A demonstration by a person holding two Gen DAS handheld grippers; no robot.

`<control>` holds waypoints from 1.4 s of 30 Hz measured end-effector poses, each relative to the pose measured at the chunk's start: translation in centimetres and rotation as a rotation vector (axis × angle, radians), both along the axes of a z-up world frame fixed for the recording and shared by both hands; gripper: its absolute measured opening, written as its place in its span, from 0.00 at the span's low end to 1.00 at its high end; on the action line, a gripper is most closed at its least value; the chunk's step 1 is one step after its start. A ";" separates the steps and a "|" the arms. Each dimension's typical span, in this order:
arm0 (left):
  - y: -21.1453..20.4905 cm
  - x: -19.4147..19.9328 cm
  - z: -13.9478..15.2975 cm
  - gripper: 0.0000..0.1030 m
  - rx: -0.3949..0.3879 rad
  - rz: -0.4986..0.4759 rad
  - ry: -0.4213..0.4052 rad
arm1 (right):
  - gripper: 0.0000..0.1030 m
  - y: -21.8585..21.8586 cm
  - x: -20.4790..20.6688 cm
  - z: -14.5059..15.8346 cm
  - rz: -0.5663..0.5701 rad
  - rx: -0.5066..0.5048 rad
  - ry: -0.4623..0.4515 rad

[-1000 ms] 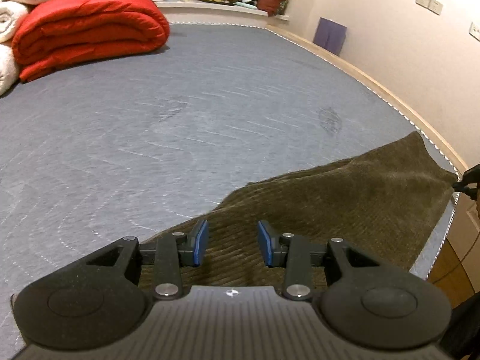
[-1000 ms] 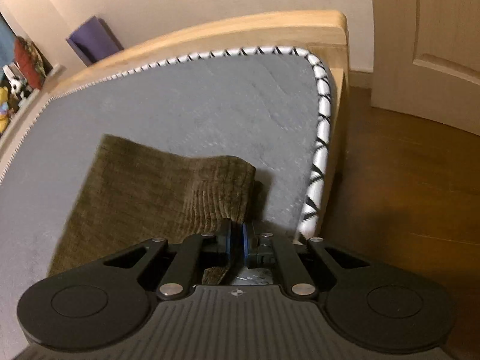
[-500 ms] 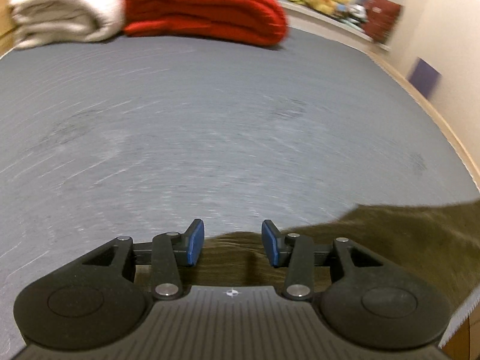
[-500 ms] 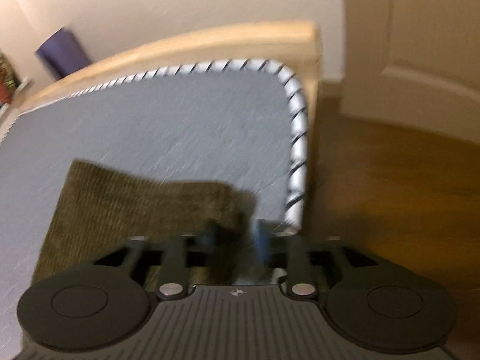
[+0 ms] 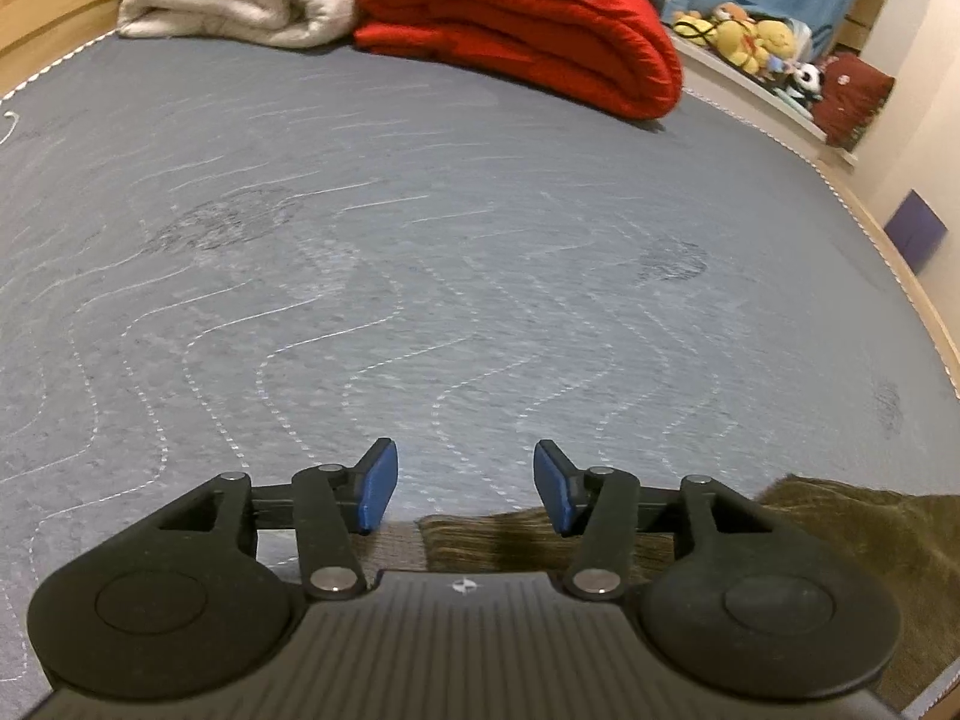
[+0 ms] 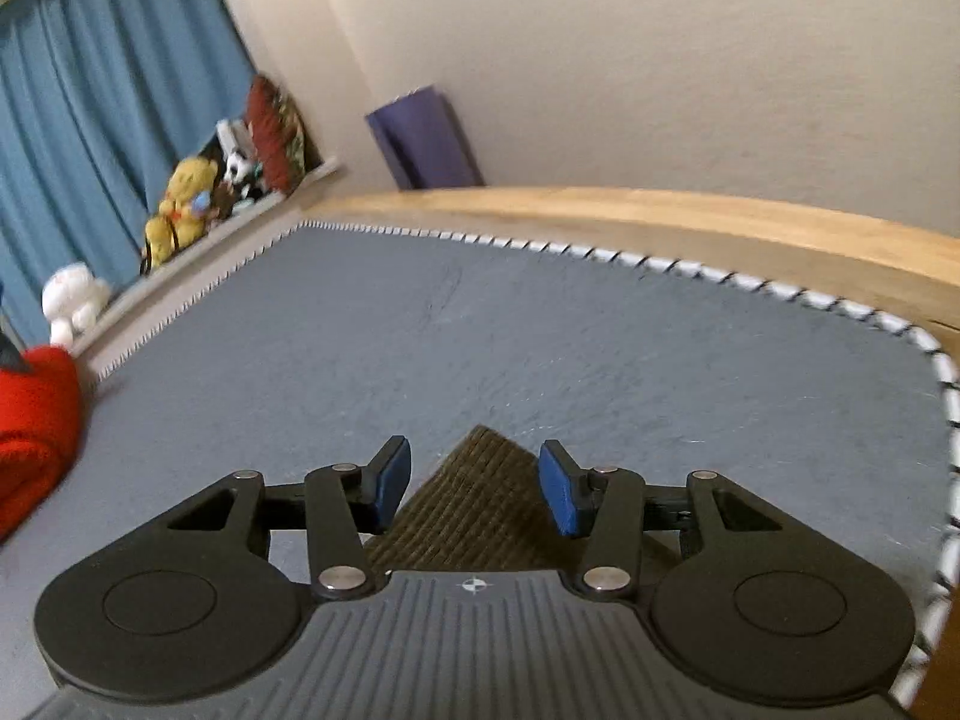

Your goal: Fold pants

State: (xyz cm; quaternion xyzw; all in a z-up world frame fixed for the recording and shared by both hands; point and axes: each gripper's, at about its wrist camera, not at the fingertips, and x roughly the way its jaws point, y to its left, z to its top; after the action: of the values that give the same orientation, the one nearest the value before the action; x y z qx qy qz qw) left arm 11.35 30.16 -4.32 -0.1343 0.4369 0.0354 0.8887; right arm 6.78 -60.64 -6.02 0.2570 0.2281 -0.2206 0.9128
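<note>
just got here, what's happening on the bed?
A person with a gripper in each hand is folding olive corduroy pants on a grey mattress. Neither gripper grips the fabric. The left gripper and right gripper both have jaws opening, pads clear of the cloth, which lies just below them. A red blanket sits at the far end.

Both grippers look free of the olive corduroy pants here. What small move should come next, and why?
Probably bring the right gripper down onto the pants corner that lies under its opening jaws, untouched by the pads, and close on it. The left gripper, jaws also opening, has only the pants' edge below it, and the mattress ahead lies bare for a fold.
</note>
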 end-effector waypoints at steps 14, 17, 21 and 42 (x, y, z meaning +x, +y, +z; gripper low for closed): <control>3.0 -0.2 -1.1 0.56 -0.006 0.085 0.031 | 0.00 -1.0 5.0 -4.0 -0.014 -0.178 0.087; 2.7 0.0 -1.2 0.58 -0.014 0.065 0.039 | 0.00 -3.2 4.3 -3.7 -0.260 -0.196 0.108; 3.1 0.1 -1.6 0.75 -0.038 0.060 0.060 | 0.04 -5.3 2.4 -4.5 -0.178 0.037 -0.033; 3.1 -1.4 -1.5 0.53 -0.098 0.029 0.038 | 0.14 0.1 5.3 -4.4 -0.055 -0.214 0.066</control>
State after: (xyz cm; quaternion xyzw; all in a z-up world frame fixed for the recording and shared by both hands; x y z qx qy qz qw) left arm 9.99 33.23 -5.78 -0.1831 0.4529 0.0293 0.8721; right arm 12.05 -60.51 -10.38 0.1570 0.2260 -0.2768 0.9207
